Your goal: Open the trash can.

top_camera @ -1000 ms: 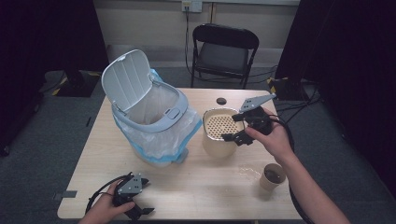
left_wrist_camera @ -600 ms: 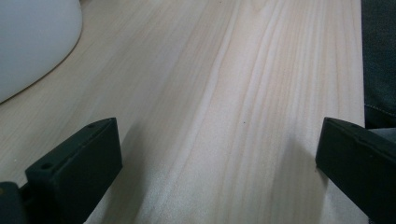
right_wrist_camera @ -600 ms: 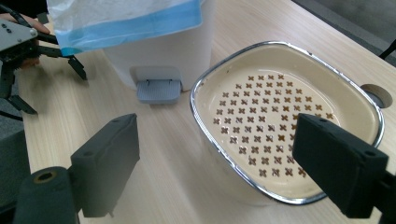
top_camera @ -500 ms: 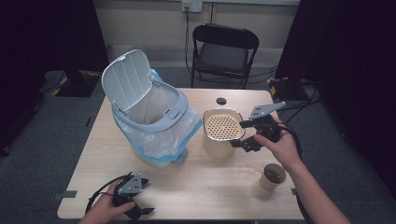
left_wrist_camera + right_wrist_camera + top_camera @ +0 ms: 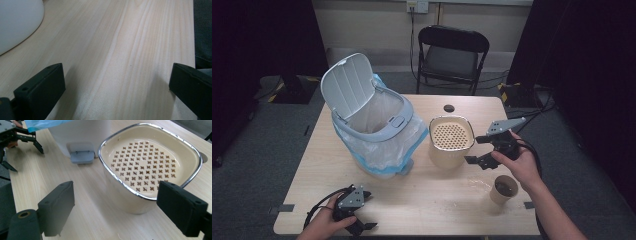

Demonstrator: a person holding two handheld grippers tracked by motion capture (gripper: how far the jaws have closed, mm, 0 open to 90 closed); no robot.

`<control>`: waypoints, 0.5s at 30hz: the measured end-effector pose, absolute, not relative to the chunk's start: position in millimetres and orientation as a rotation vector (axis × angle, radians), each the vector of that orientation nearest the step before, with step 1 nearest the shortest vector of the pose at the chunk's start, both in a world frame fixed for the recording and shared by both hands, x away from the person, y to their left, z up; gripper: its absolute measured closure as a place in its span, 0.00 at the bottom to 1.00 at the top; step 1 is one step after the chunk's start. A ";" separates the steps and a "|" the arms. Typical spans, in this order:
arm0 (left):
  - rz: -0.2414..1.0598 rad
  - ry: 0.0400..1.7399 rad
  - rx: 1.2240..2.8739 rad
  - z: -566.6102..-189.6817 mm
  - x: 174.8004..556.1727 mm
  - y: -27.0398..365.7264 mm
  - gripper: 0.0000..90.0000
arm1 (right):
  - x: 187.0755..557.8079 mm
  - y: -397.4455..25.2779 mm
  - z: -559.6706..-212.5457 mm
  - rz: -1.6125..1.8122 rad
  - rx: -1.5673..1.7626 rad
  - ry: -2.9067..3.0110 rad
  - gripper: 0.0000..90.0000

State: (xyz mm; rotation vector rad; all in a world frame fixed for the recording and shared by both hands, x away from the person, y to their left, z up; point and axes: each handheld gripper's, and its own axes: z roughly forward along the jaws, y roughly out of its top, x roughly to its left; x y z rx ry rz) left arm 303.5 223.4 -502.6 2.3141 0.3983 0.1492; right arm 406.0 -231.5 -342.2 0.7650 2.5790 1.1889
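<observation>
1. Nearest the person, the left gripper (image 5: 354,212) rests low at the front left of the table (image 5: 427,210), its jaws wide apart with only bare wood between them, as the left gripper view shows.
2. A paper cup (image 5: 503,189) stands near the front right edge, just beside the right forearm, with something dark inside; a faint smear or crumbs lie on the wood next to it.
3. The right gripper (image 5: 484,150) hangs just to the right of the cream strainer pot (image 5: 451,141), jaws spread and holding nothing.
4. In the right gripper view the pot (image 5: 150,167) sits upright ahead of the jaws and its perforated insert looks clean.
5. Further left stands the bin (image 5: 374,130), lid up, liner bag in place.
6. Judgement: emptying seems done; the pot is set down and released. The cup and the crumbs probably remain to clear.
</observation>
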 end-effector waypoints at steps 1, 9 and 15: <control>0.149 0.398 2.314 -502.6 303.5 223.4 0.00 | 405.2 -232.8 -342.9 1.189 0.764 2.577 0.16; 0.151 0.399 2.315 -502.7 303.4 223.3 0.00 | 398.7 -244.1 -348.7 1.204 0.780 2.552 0.16; 0.152 0.398 2.313 -502.7 303.5 223.3 0.00 | 394.9 -251.4 -362.7 1.169 0.810 2.568 0.16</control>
